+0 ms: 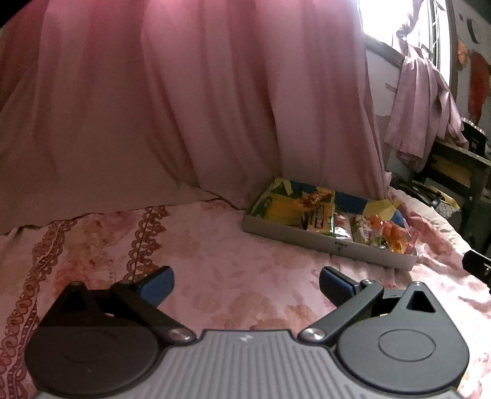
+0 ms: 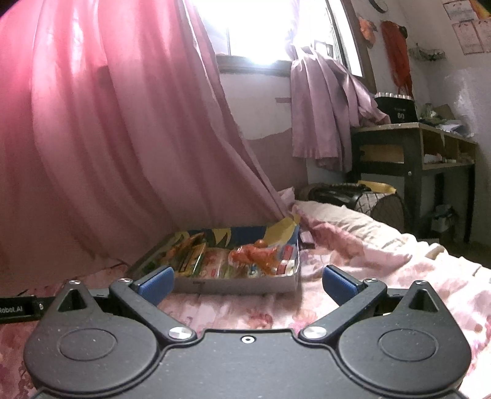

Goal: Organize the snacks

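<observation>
While both grippers are held low over the bed (image 1: 245,264), neither is closed on anything. The left gripper (image 1: 246,284) is seen with its blue-padded fingers (image 1: 158,284) spread wide, and only the pink floral bedspread lies between them. The right gripper (image 2: 247,284) is likewise spread wide, its pads (image 2: 339,284) apart and empty, with the near wall of the tray showing just beyond the gap.

A shallow cardboard tray (image 1: 307,238) is set on the bedspread toward the far edge of the bed, close against the hanging pink curtain (image 1: 184,107). In the left wrist view it lies ahead and to the right of the fingers, well apart from them; in the right wrist view it (image 2: 245,284) sits nearly straight ahead and near the fingertips. Snack packets (image 1: 325,218) are packed inside it: yellow-green wrappers toward one end, small pale packs in the middle, and orange-red crinkled wrappers (image 2: 254,256) toward the other end. How many packets there are cannot be told.

Beyond the bed's far right corner a bright window (image 2: 260,27) is seen, with a mauve cloth (image 2: 322,107) hung beneath it. A dark wooden desk (image 2: 411,147) with open shelves stands against the wall, and a black box (image 2: 396,107) rests on its top.
</observation>
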Demonstrator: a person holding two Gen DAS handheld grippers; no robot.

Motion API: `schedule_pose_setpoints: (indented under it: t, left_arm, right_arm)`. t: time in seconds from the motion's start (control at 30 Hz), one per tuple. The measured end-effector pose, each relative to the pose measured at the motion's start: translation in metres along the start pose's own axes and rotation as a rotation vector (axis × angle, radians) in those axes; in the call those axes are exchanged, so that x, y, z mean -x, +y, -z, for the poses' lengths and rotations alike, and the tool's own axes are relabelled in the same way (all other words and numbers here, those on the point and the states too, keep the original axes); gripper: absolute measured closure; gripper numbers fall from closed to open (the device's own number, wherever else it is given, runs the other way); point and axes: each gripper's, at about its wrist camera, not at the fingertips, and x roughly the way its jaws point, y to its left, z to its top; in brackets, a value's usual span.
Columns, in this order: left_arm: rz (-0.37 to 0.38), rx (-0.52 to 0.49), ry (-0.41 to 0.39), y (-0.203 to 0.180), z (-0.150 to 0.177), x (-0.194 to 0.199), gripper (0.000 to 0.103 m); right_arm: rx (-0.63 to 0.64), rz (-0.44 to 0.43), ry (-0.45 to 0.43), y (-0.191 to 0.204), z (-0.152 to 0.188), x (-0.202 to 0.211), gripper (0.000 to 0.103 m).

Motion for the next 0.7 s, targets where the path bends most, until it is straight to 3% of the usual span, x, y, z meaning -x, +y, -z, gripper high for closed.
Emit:
schedule_pose_setpoints:
  t: [0.7]
  left_arm:
    - [0.015,-0.005,0.021,0.018,0.018,0.014,0.0]
  right_arm:
    - [0.069,-0.019,0.049,0.033,0.025,0.025,0.001]
